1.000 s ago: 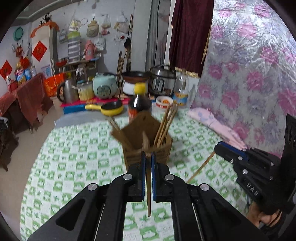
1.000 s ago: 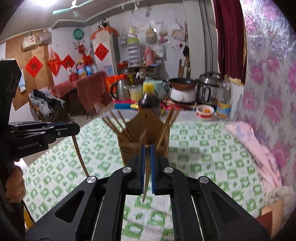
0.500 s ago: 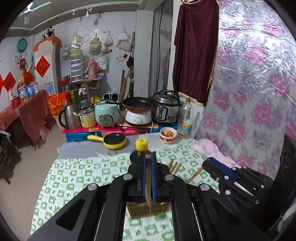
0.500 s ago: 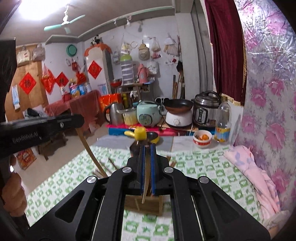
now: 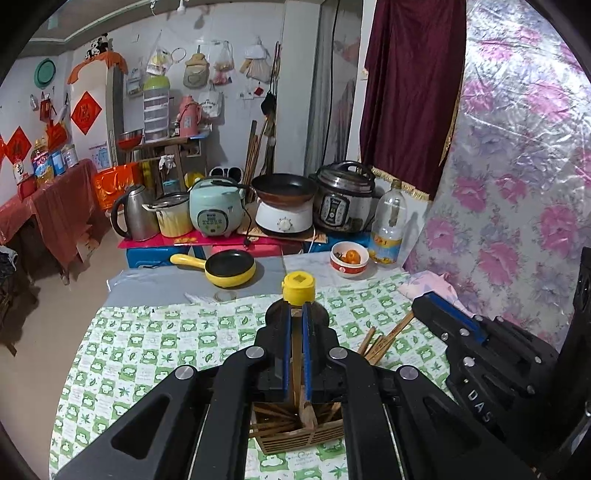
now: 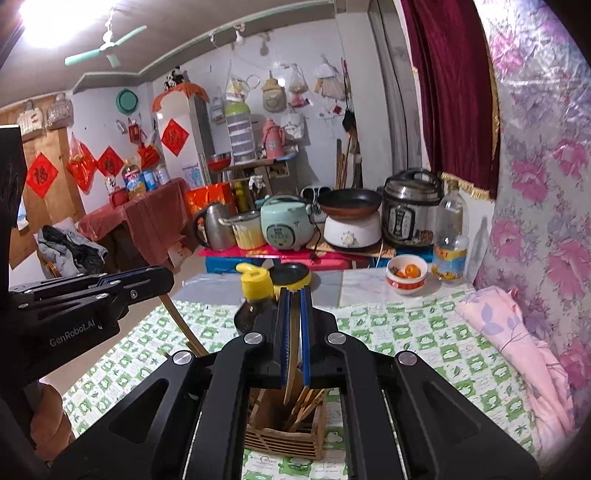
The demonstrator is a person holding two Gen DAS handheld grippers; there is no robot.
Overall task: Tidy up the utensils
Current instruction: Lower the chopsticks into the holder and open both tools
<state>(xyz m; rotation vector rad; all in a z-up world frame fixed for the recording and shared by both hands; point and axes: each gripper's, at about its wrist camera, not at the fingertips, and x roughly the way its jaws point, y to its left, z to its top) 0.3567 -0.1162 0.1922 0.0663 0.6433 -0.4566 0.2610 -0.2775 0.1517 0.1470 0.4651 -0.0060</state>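
Wooden chopstick holder (image 5: 301, 432) sits directly beneath both tools (image 5: 295, 354) (image 6: 293, 343), each pinching one chopstick (image 5: 296, 365) (image 6: 291, 369).

Bright ceiling lamp (image 6: 38, 22) glares top left; fisheye edges bend, corners dark, perhaps slightly soft.

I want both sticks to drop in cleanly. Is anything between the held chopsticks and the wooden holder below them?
Nothing visible: each wooden chopstick, the left tool's and the right tool's, hangs directly over the slatted wooden holder, already holding other chopsticks.
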